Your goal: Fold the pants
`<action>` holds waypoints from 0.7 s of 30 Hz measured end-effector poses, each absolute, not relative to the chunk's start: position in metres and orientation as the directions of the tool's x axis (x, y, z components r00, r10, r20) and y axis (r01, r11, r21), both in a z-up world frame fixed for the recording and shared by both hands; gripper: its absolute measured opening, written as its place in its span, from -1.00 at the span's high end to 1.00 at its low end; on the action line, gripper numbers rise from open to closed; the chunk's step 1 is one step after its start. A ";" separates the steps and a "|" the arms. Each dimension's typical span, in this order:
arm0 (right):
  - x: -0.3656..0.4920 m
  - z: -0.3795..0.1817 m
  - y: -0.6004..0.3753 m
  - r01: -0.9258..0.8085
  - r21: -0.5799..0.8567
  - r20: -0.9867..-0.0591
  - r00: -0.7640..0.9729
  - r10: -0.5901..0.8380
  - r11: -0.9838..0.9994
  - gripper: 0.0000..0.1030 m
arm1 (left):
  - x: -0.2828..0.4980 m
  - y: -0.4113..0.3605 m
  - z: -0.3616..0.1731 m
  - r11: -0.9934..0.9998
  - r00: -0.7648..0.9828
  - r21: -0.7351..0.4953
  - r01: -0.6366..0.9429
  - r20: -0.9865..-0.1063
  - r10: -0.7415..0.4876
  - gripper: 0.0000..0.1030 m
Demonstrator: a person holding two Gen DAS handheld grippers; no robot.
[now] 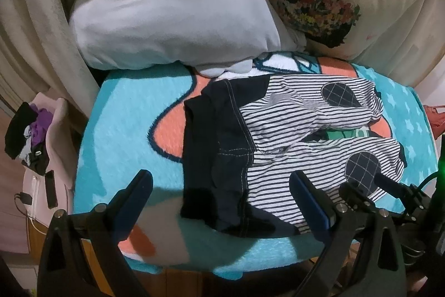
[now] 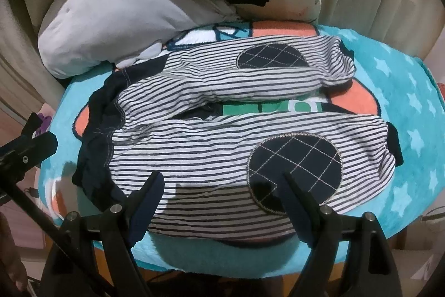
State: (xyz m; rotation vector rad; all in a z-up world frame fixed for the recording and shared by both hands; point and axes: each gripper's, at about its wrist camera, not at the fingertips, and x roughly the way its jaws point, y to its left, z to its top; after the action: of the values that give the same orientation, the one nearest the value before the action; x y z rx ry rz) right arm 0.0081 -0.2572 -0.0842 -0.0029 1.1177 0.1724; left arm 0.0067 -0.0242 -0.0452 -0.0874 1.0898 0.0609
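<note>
The left gripper (image 1: 219, 202) is hovering wide open and empty over the dark waistband (image 1: 211, 146), and the right gripper (image 2: 222, 199) is hanging just as open and empty above the near leg (image 2: 222, 157) beside its round knee patch (image 2: 294, 166). The striped pants (image 2: 236, 113) are lying flat on the blue blanket (image 2: 403, 91), legs parted. Folding well probably means pinching the near edge at both ends, lifting evenly, and laying leg onto leg.
</note>
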 end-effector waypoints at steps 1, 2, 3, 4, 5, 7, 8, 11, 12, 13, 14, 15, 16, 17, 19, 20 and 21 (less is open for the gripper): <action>0.008 -0.085 -0.258 -0.138 0.083 -0.897 0.422 0.135 0.987 -0.69 | 0.008 -0.024 -0.047 0.995 0.459 -0.044 -0.092 -0.889 0.003 -0.91; 0.009 -0.086 -0.259 -0.138 0.083 -0.898 0.419 0.134 0.987 -0.69 | 0.009 -0.024 -0.049 0.995 0.458 -0.046 -0.091 -0.889 0.001 -0.91; 0.010 -0.087 -0.260 -0.138 0.085 -0.899 0.417 0.136 0.987 -0.69 | 0.011 -0.023 -0.050 0.995 0.459 -0.051 -0.090 -0.888 -0.004 -0.91; 0.010 -0.087 -0.262 -0.137 0.086 -0.899 0.417 0.137 0.987 -0.69 | 0.013 -0.021 -0.052 0.994 0.458 -0.064 -0.089 -0.889 -0.016 -0.91; 0.012 -0.086 -0.267 -0.128 0.088 -0.896 0.422 0.135 0.988 -0.69 | 0.015 -0.020 -0.053 0.993 0.457 -0.076 -0.087 -0.889 -0.028 -0.91; 0.016 -0.081 -0.278 -0.108 0.085 -0.893 0.433 0.124 0.990 -0.69 | 0.022 -0.015 -0.055 0.990 0.463 -0.119 -0.081 -0.884 -0.068 -0.91; 0.021 -0.078 -0.288 -0.097 0.086 -0.891 0.438 0.120 0.992 -0.69 | 0.026 -0.014 -0.055 0.987 0.465 -0.138 -0.078 -0.881 -0.087 -0.91; 0.041 -0.065 -0.316 -0.050 0.093 -0.902 0.419 0.106 0.994 -0.69 | 0.046 -0.011 -0.055 0.984 0.483 -0.172 -0.053 -0.867 -0.125 -0.91; 0.053 -0.059 -0.329 -0.038 0.090 -0.896 0.433 0.098 0.995 -0.69 | 0.056 -0.011 -0.055 0.985 0.489 -0.166 -0.045 -0.863 -0.123 -0.91; 0.063 -0.055 -0.339 -0.032 0.087 -0.891 0.444 0.092 0.996 -0.69 | 0.064 -0.012 -0.054 0.985 0.492 -0.167 -0.038 -0.861 -0.127 -0.91; 0.074 -0.052 -0.349 -0.028 0.080 -0.886 0.455 0.084 0.996 -0.69 | 0.075 -0.014 -0.054 0.985 0.498 -0.172 -0.024 -0.856 -0.138 -0.91; 0.087 -0.049 -0.359 -0.032 0.067 -0.880 0.470 0.074 0.997 -0.69 | 0.083 -0.015 -0.054 0.982 0.495 -0.188 -0.015 -0.854 -0.156 -0.91; 0.101 -0.048 -0.369 -0.040 0.051 -0.873 0.484 0.065 0.998 -0.69 | 0.095 -0.016 -0.056 0.980 0.491 -0.198 -0.004 -0.854 -0.171 -0.91; 0.113 -0.048 -0.376 -0.051 0.038 -0.869 0.491 0.058 0.998 -0.69 | 0.108 -0.018 -0.060 0.977 0.482 -0.212 0.004 -0.856 -0.187 -0.91; 0.142 -0.052 -0.390 -0.080 0.013 -0.870 0.491 0.050 0.997 -0.69 | 0.129 -0.022 -0.067 0.976 0.458 -0.219 0.017 -0.865 -0.202 -0.88; 0.155 -0.055 -0.396 -0.090 0.015 -0.874 0.483 0.057 0.996 -0.69 | 0.138 -0.025 -0.071 0.975 0.449 -0.222 0.028 -0.868 -0.211 -0.84; 0.171 -0.060 -0.402 -0.098 0.025 -0.880 0.471 0.069 0.995 -0.69 | 0.148 -0.030 -0.075 0.972 0.437 -0.229 0.050 -0.870 -0.228 -0.72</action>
State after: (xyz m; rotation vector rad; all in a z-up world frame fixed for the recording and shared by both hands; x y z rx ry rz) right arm 0.1708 -0.4022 -0.0601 -0.0298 1.0762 0.1019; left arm 0.1477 -0.0299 -0.0749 -0.1791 1.1070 -0.1737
